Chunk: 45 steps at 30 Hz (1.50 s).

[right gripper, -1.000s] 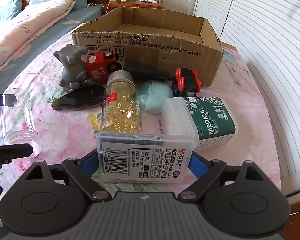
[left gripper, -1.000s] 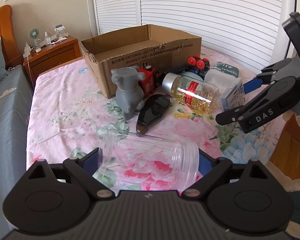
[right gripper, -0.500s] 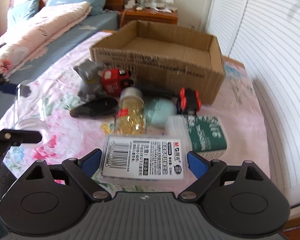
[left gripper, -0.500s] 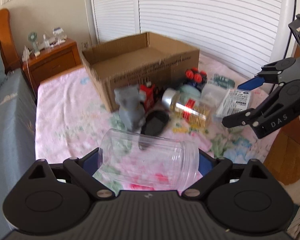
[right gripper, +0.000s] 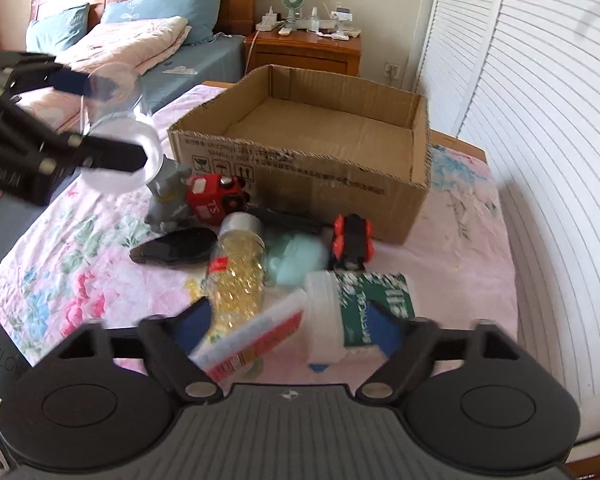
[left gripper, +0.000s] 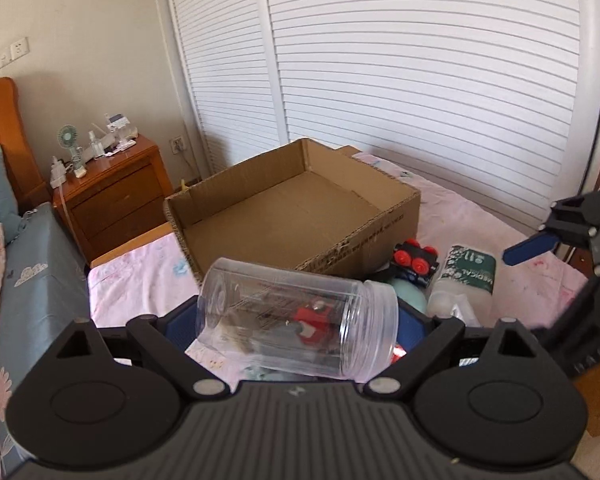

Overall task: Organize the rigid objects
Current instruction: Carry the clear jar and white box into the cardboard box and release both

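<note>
At the left tongs (left gripper: 298, 320): clenched across a clear plastic jar (left gripper: 292, 324), gripped end to end, lying on its side in the air above the bed (right gripper: 80, 248). Seen from the right wrist as well, up at the left edge, with the jar's round mouth facing the camera.

At the right tongs (right gripper: 290, 320): opening at this moment, with a small flat box of stationery (right gripper: 256, 340) tilted loosely between the jaws, red side up, near the left pad and clear of the right one.

Just beyond those tongs, lying on the flowered sheet: a white tub with a green label (right gripper: 364, 312), a bottle of yellow capsules (right gripper: 238, 268) and a mint round case (right gripper: 298, 260), all close together. Farther out: a black toy with red wheels (right gripper: 352, 242), a glossy black oval thing (right gripper: 176, 246), a red toy engine (right gripper: 212, 196) and a grey figurine (right gripper: 168, 196) touching it.

Behind all of these: an open cardboard box (right gripper: 300, 176), upright on the bed. Beyond, against the wall, a wooden nightstand (right gripper: 308, 50).
</note>
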{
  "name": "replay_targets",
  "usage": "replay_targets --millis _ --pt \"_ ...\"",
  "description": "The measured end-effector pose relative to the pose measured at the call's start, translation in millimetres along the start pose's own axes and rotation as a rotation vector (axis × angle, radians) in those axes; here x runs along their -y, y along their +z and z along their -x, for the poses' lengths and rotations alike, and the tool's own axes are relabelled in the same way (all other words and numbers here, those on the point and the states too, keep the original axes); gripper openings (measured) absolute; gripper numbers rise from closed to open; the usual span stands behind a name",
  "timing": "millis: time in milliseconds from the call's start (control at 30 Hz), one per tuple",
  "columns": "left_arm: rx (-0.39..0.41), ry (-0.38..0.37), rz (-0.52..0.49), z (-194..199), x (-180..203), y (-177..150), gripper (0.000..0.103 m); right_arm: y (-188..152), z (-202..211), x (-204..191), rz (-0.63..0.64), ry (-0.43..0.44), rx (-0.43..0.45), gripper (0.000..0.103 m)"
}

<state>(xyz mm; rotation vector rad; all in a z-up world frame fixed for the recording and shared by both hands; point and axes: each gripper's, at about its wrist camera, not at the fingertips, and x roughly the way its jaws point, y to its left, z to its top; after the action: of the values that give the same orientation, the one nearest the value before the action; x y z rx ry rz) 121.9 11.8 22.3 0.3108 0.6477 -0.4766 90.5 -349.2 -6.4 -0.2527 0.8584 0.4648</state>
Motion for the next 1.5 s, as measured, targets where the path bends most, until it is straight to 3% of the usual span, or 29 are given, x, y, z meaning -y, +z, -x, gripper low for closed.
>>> replay_targets --millis 333,700,967,1033,1500 --pt "-0.033 -0.035 -0.009 -0.5 7.8 -5.9 0.094 -9.1 -2.5 -14.8 0.209 0.149 0.066 0.1" --pt "-0.077 -0.04 0.031 8.5 15.9 -13.6 0.094 -1.2 -35.0 -4.6 0.39 0.287 0.039 0.1" --pt "-0.104 -0.031 0.043 3.3 19.2 -11.0 0.094 -2.5 -40.1 -6.3 0.482 0.321 0.047 0.099" --pt "-0.107 -0.027 0.041 1.1 19.1 -9.9 0.094 -5.2 -38.7 -8.9 0.507 0.306 0.053 0.095" --pt "-0.101 -0.03 0.02 -11.1 10.1 3.5 0.094 11.9 -16.2 2.0 0.416 0.314 0.062 0.092"
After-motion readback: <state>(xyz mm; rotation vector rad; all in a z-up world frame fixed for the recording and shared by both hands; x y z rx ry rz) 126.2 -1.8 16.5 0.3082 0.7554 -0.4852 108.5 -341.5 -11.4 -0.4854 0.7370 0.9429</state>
